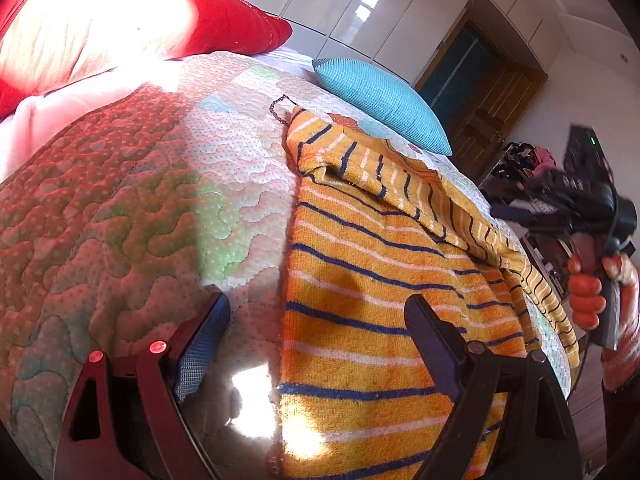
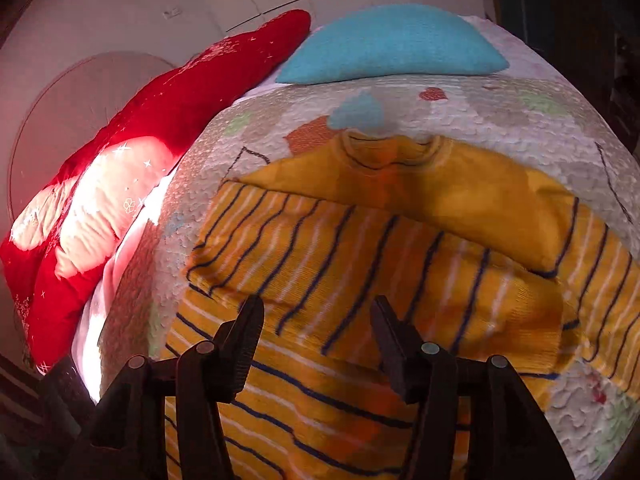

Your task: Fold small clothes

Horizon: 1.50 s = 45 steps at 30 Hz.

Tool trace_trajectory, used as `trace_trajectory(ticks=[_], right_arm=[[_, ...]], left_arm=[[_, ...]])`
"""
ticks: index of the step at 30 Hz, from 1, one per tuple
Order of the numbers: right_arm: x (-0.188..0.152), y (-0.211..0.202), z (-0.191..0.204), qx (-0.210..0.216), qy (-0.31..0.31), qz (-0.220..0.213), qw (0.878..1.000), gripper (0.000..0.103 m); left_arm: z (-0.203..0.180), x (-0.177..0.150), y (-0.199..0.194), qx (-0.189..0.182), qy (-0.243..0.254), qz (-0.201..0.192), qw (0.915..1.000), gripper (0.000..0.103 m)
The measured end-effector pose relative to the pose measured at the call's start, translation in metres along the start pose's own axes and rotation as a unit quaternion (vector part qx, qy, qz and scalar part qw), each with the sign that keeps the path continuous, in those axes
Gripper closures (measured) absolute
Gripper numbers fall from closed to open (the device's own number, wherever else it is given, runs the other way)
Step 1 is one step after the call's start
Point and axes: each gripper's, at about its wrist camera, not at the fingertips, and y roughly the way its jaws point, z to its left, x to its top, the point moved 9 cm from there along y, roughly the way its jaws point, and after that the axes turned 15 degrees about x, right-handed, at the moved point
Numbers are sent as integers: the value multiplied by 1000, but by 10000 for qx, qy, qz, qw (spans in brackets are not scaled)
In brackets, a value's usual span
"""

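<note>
While both tools hover spread wide and empty, my left tool (image 1: 316,320) over the sweater's (image 1: 372,280) edge and my right tool (image 2: 316,320) over its middle, I judge a careless pinch could drag the sleeve (image 2: 320,256) already folded across. Orange-yellow knit, striped navy and white, it lies flat on the bed (image 1: 140,200).

Sweater (image 2: 360,280): fuzzy matt knit. Quilt (image 1: 140,208): stitched, puckered cloth. Blue pillow (image 1: 384,100): ribbed weave. Red pillow (image 2: 168,112): plush. Cabinets (image 1: 340,4): glossy. Door (image 1: 492,96): wood. Fingers (image 1: 204,344): matt plastic, textured pads.
</note>
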Motion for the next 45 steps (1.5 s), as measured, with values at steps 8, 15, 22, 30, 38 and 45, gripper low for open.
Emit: trace_trajectory(ticks=[8, 15, 22, 30, 38, 45], right_arm=[[-116, -169, -210, -601, 2236, -1276, 9644, 42], [-176, -258, -263, -323, 3131, -2738, 9088, 44], [-173, -284, -293, -713, 3530, -3348, 8708, 44], [-153, -304, -334, -660, 3821, -3667, 8457, 90], [-47, -270, -223, -758, 2046, -2987, 9291, 93], [30, -109, -63, 522, 1003, -1828, 9766, 94]], left_arm=[[-2, 0, 4, 175, 131, 77, 9997, 15], [-4, -2, 8, 424, 325, 148, 9985, 15], [-6, -5, 10, 670, 555, 186, 9960, 15], [-6, -4, 9, 618, 517, 174, 9966, 15], [-4, -4, 7, 569, 478, 156, 9971, 15], [-2, -3, 4, 469, 408, 133, 9980, 15]])
